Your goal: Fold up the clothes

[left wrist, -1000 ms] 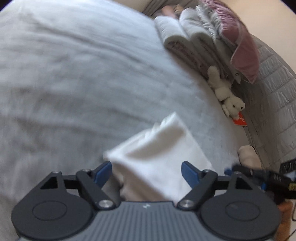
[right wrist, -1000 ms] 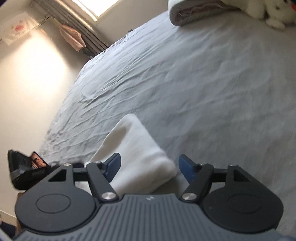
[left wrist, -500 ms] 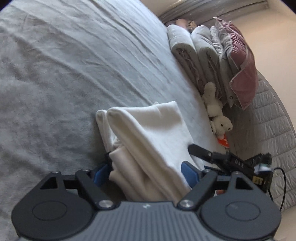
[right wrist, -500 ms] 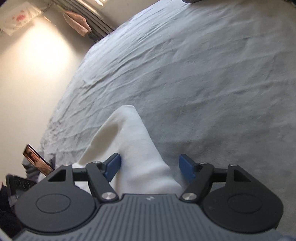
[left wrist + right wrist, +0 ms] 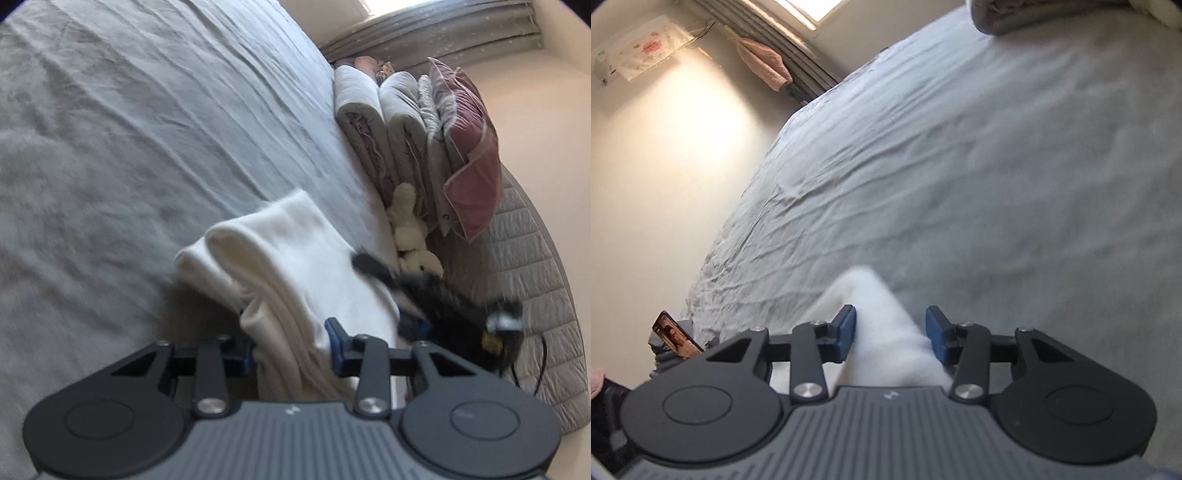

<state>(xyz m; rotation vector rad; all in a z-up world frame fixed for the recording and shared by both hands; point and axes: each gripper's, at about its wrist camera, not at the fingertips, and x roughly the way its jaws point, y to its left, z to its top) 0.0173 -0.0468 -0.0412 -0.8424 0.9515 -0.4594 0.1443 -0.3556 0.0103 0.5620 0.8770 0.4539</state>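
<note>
My left hand-held gripper (image 5: 291, 345) has just been closing, and its blue pads (image 5: 334, 345) now pinch the stacked layers of the folded white garment (image 5: 295, 258) at its near end. A second ago those jaws stood wide on either side of the cloth. My right hand-held gripper (image 5: 890, 332) has been closing too; a peak of the same white garment (image 5: 882, 328) rises between its pads (image 5: 846, 328), which press it from both sides, where earlier they stood clear of it.

The only mark I can make out near at hand is a small pale logo on each grey gripper body, too small to read.

The garment lies on the grey bed (image 5: 129, 147), folded into a thick bundle, its far rounded edge resting on the sheet. In the left view my right tool shows as a dark blur (image 5: 443, 306) at the bundle's right side, closer in than half a second ago.

Beyond it a white plush toy (image 5: 410, 236) leans against rolled grey quilts (image 5: 373, 122) and a pink pillow (image 5: 476, 177). In the right view a phone (image 5: 674, 334) stands at the bed's edge, and a wall poster (image 5: 639, 48) has red writing I cannot read.
</note>
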